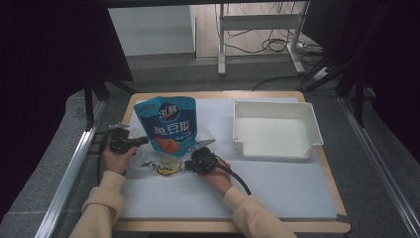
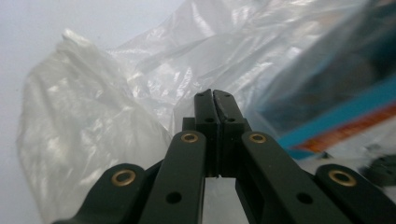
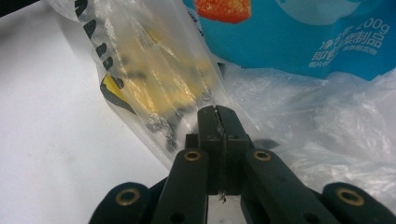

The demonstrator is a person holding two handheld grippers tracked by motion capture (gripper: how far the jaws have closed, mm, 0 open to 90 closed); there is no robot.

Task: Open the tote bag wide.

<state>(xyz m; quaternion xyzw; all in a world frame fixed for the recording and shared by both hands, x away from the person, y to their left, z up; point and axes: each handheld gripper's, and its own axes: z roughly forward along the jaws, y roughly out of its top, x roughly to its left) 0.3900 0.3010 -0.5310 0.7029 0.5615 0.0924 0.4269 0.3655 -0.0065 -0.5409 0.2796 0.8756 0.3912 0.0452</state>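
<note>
Blue snack pouch [image 1: 170, 124] sits mid-table left of white tray [image 1: 275, 130], long axis running away from you, top at far end; your L gripper [image 2: 214, 95] & R gripper [image 3: 218, 112] both clamped on clear plastic bag [image 1: 148, 157] around it

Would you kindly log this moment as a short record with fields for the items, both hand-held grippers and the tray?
Surface: white mat on a wooden table
Main items: blue snack pouch standing in a clear plastic bag; yellow packet in front of it
Left hand-held gripper: jaws shut, at the bag's left side
Right hand-held gripper: jaws shut, beside the yellow packet
Tray: white tray to the right, nothing inside
</note>
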